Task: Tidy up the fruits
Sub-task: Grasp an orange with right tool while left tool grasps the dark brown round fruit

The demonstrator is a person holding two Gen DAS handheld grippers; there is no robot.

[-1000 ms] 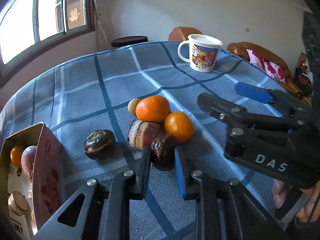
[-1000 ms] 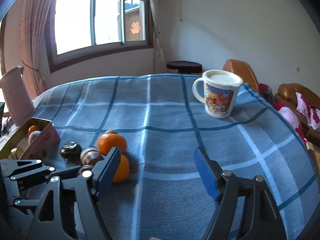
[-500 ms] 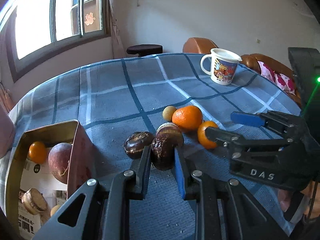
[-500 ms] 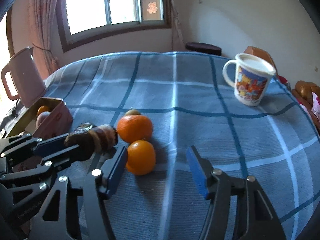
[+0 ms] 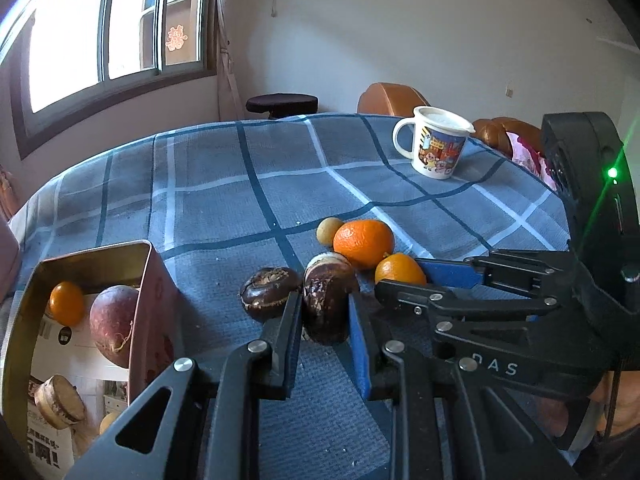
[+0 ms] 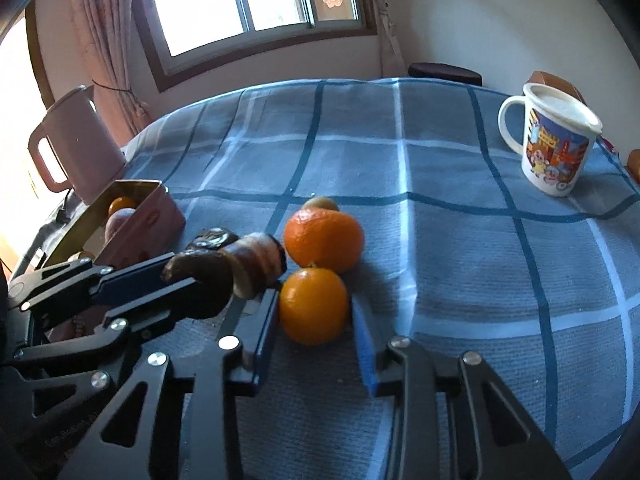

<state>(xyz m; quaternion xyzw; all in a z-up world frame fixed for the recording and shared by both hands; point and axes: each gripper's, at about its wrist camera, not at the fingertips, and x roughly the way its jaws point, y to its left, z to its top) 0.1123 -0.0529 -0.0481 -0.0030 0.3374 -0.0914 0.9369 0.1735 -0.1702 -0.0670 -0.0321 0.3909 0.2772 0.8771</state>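
A round table [image 5: 224,184] covered with a blue checked cloth is seen in both wrist views. At its near left edge an open metal tin [image 5: 96,256] with pink outer walls is set; a reddish round fruit [image 5: 114,330], a small orange fruit [image 5: 66,303] and a pale brown-skinned piece [image 5: 60,400] are held inside it. Behind the tin, in the right wrist view, a pink jug [image 6: 76,144] is stood. Far across the cloth, well apart from the fruit, a white cartoon mug [image 5: 434,146] is placed upright.

The left gripper [image 5: 325,320] is closed around a dark brown wrinkled fruit [image 5: 326,308], which is pinched between the black finger and the blue-padded finger. In the right wrist view this fruit appears raised above the cloth, though that cannot be told for certain. Just beside it, a second dark fruit [image 5: 270,292] is lain on the cloth near the tin wall, and a brown cut-ended piece [image 6: 258,264] is seen right behind the gripped fruit.

The right gripper [image 6: 314,312] is held partly open, its fingers set on either side of the smaller orange [image 6: 313,305]. The fingers are very near the peel; whether they touch it cannot be told. The larger orange [image 6: 324,238] is touching the smaller one from behind, and a small yellow-green fruit [image 6: 320,203] is tucked just behind the larger orange.
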